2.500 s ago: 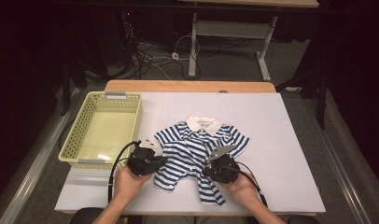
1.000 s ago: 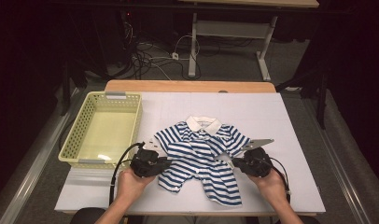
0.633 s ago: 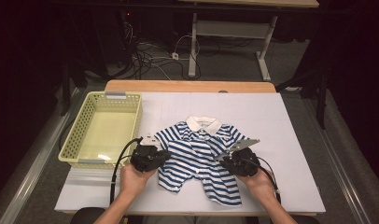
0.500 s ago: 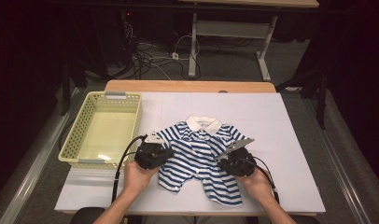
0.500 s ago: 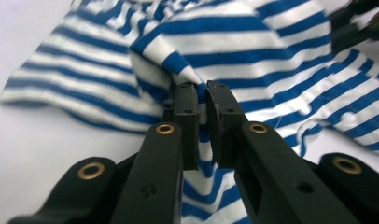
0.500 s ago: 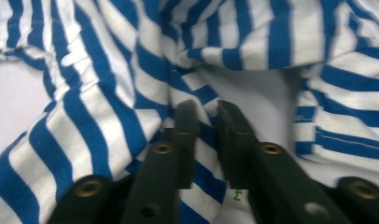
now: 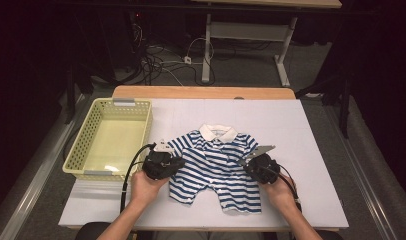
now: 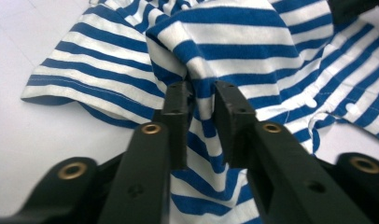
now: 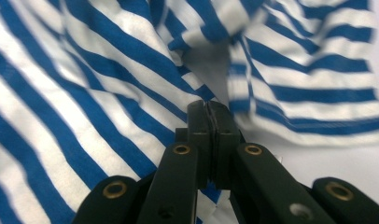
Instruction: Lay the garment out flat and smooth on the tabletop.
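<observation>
Striped cotton shirt (image 7: pixel 216 167) lies flat mid-table, collar away from the person, hem toward them, so its long axis runs front to back. Left gripper (image 8: pixel 201 95) sits at the shirt's left edge by the sleeve, jaws part-open around a raised fold, which has slack and looks barely pinched (jaws have just been opening). Right gripper (image 9: pixel 210 112) sits at the right edge, clamped tight on fabric. Both flank the shirt about evenly; any lift or fold probably goes across that axis. Basket (image 7: pixel 81 152) stands left of the shirt.
</observation>
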Demonstrator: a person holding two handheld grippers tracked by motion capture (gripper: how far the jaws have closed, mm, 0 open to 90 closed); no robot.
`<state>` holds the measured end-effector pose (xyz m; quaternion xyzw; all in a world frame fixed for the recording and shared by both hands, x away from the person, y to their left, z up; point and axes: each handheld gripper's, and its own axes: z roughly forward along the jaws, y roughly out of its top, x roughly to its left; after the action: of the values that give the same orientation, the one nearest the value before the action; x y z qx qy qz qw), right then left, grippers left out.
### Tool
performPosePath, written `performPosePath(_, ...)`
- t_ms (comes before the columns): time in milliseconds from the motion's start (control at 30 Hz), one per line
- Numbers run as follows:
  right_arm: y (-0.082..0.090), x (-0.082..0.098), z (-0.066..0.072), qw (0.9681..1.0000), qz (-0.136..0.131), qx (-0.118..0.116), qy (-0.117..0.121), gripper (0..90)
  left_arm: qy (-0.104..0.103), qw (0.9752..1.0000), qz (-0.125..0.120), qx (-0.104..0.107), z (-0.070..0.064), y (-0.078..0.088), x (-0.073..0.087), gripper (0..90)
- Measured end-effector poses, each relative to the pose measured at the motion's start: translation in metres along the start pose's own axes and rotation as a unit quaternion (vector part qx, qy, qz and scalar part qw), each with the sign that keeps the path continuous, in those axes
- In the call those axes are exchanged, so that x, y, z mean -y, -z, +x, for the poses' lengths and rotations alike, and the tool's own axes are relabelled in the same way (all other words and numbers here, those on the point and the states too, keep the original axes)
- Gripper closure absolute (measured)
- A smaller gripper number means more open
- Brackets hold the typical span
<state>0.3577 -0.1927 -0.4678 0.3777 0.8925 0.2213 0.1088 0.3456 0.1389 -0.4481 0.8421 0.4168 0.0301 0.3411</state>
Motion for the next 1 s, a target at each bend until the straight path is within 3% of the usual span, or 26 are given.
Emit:
performPosePath(133,0.003,0.005,-0.011,0.9998,0.000,0.007,-0.021,89.9,0.005,1.0000,0.002,0.003,0.001,0.008,0.006,68.7)
performPosePath(233,0.006,0.008,-0.011,0.9994,-0.014,-0.003,-0.031,85.2,0.013,0.9999,0.006,0.006,0.003,0.013,0.011,68.7)
performPosePath(400,0.015,0.008,0.003,0.9974,-0.050,-0.043,-0.030,72.9,0.017,0.9998,0.009,0.001,0.005,0.015,0.013,68.9)
performPosePath(567,0.007,0.004,0.022,0.9967,-0.038,-0.072,-0.006,67.0,0.019,0.9997,0.014,-0.001,0.006,0.012,0.013,68.8)
performPosePath(633,0.000,0.002,0.027,0.9972,-0.023,-0.071,0.004,67.2,0.020,0.9997,0.017,0.000,0.006,0.010,0.014,68.5)
performPosePath(767,0.000,0.001,0.031,0.9969,-0.022,-0.072,0.025,89.7,0.023,0.9994,0.024,0.003,0.007,0.007,0.015,65.5)
performPosePath(933,0.002,0.000,0.028,0.9974,-0.010,-0.064,0.030,90.0,0.030,0.9993,0.022,0.004,0.010,0.008,0.016,64.1)
performPosePath(1000,0.004,0.001,0.024,0.9984,-0.008,-0.048,0.027,90.0,0.031,0.9992,0.024,0.006,0.010,0.008,0.016,64.1)
